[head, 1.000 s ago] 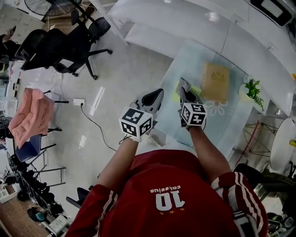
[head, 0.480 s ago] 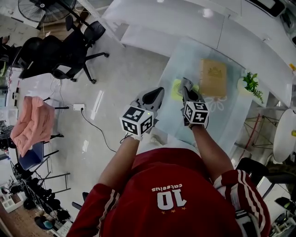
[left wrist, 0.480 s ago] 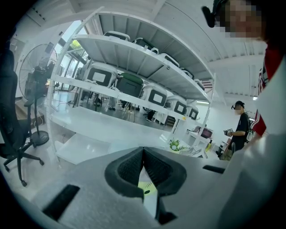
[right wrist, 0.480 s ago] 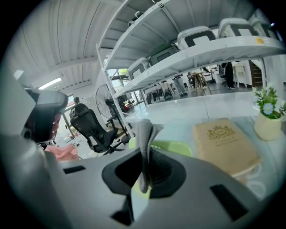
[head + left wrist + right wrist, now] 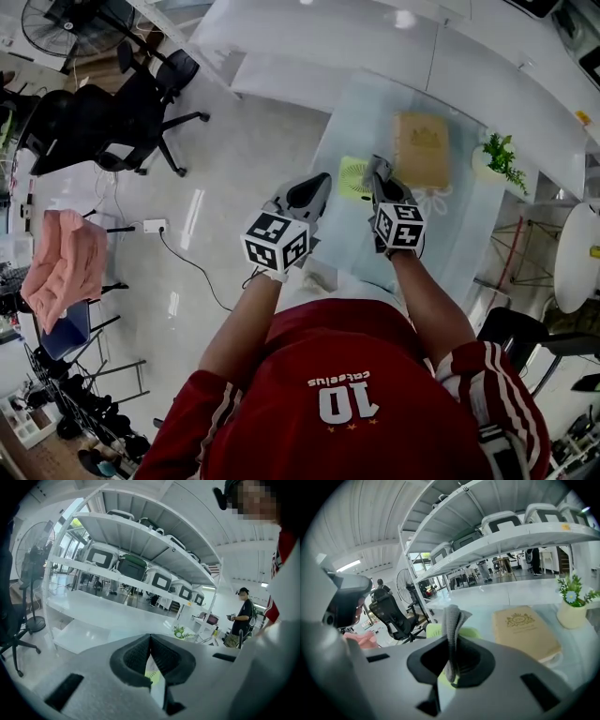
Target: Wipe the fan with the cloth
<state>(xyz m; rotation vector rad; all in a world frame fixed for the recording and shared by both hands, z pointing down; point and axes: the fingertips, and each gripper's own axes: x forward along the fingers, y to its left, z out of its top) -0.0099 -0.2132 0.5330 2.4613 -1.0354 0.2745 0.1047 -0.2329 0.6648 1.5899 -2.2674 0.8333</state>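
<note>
A small yellow-green fan (image 5: 353,178) lies on the glass table (image 5: 469,244). My right gripper (image 5: 378,172) hangs just to the fan's right and is shut on a grey cloth (image 5: 451,625). The cloth sticks up between its jaws in the right gripper view, with the fan (image 5: 471,632) showing behind it. My left gripper (image 5: 315,190) is over the floor beside the table's left edge, left of the fan. Its jaws are pressed together with nothing in them, and a sliver of the fan (image 5: 152,674) shows past them.
A tan book (image 5: 420,150) lies on the table behind the fan, and a small potted plant (image 5: 497,161) stands at the right. Office chairs (image 5: 103,117), a floor fan (image 5: 61,23), a cable and a pink cloth (image 5: 61,262) occupy the floor on the left. White shelving (image 5: 140,541) stands beyond.
The head view has drifted, and the right gripper with the cloth now sits beside the green fan instead of over it, so more of the fan shows. Both jaws stay as before.
</note>
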